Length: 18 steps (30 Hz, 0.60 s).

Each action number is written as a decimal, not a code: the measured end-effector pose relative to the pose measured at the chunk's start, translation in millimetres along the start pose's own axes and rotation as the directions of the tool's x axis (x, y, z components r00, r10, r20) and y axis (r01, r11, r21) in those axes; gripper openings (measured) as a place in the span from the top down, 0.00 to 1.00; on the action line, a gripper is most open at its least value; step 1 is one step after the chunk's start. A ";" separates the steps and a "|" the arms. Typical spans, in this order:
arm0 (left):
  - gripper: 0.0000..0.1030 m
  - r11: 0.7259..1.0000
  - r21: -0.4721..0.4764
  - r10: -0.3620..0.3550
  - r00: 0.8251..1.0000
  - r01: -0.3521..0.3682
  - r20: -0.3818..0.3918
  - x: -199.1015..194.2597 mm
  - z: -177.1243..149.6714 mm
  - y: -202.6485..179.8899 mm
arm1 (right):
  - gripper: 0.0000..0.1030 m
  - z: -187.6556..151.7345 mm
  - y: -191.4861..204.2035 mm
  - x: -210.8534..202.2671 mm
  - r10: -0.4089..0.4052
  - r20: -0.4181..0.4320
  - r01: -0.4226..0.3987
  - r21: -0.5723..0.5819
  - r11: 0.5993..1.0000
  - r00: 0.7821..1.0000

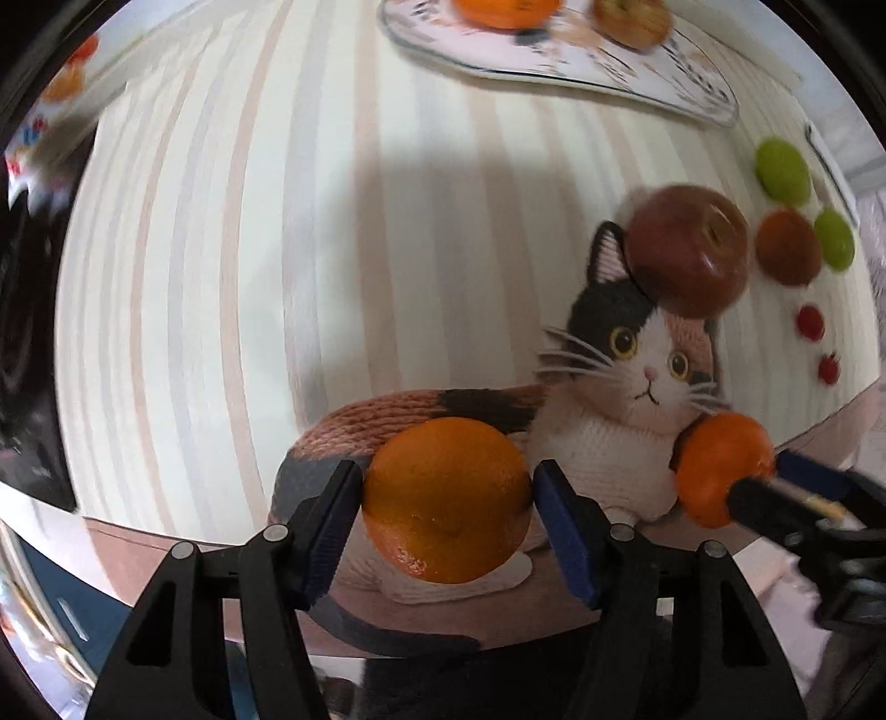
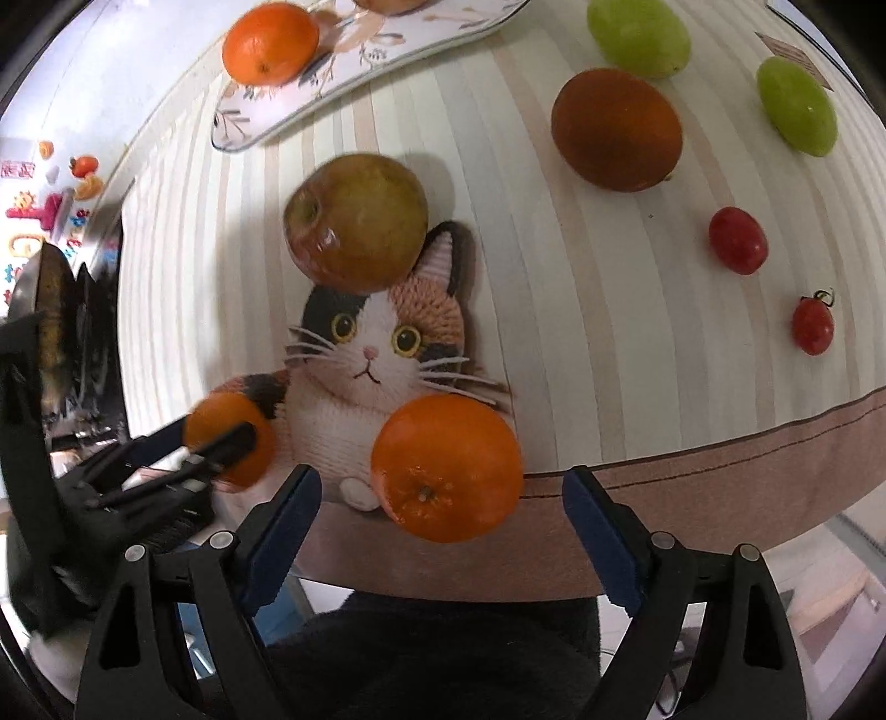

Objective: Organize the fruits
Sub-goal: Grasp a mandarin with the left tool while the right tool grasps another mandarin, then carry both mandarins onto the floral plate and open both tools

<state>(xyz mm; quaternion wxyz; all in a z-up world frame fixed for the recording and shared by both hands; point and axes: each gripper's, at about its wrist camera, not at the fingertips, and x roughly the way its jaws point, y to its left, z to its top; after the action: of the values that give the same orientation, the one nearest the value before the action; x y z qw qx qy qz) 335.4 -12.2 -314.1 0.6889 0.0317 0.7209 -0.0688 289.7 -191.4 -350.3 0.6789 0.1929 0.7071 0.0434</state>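
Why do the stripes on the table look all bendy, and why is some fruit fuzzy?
In both wrist views the fisheye lens curves the straight stripes of the tablecloth. In the left wrist view the plate up top is smeared. In the right wrist view the apple has a small shiny glare spot, and the left gripper looks blurry.

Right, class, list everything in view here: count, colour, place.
Round oranges: three, orange; one in left gripper, one before right gripper, one on plate.
Apples: two, reddish-green; one on cat picture's head, one on plate.
Oval green grapes: two, green; mat's right.
Dark round fruit: one, brownish-orange; beside grapes.
Small red fruits: two, red; mat's right.
Patterned plate: one, white; far edge.
Striped cat-picture mat: one, cream; under the fruit.
Left gripper: one, black, blue pads; jaws closed on orange.
Right gripper: one, black, blue pads; jaws open.
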 end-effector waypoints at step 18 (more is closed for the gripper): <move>0.40 0.999 -0.029 0.024 1.000 -0.023 0.010 13.8 2.0 -18.3 | 0.35 8.2 16.3 28.0 -0.090 -0.013 0.088 -0.090 0.992 0.996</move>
<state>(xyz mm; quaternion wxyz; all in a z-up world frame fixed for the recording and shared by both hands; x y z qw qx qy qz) 334.1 -31.3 -326.9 0.6939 0.0300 0.7177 -0.0506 301.1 -168.7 -372.1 0.6821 0.1304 0.7181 0.0461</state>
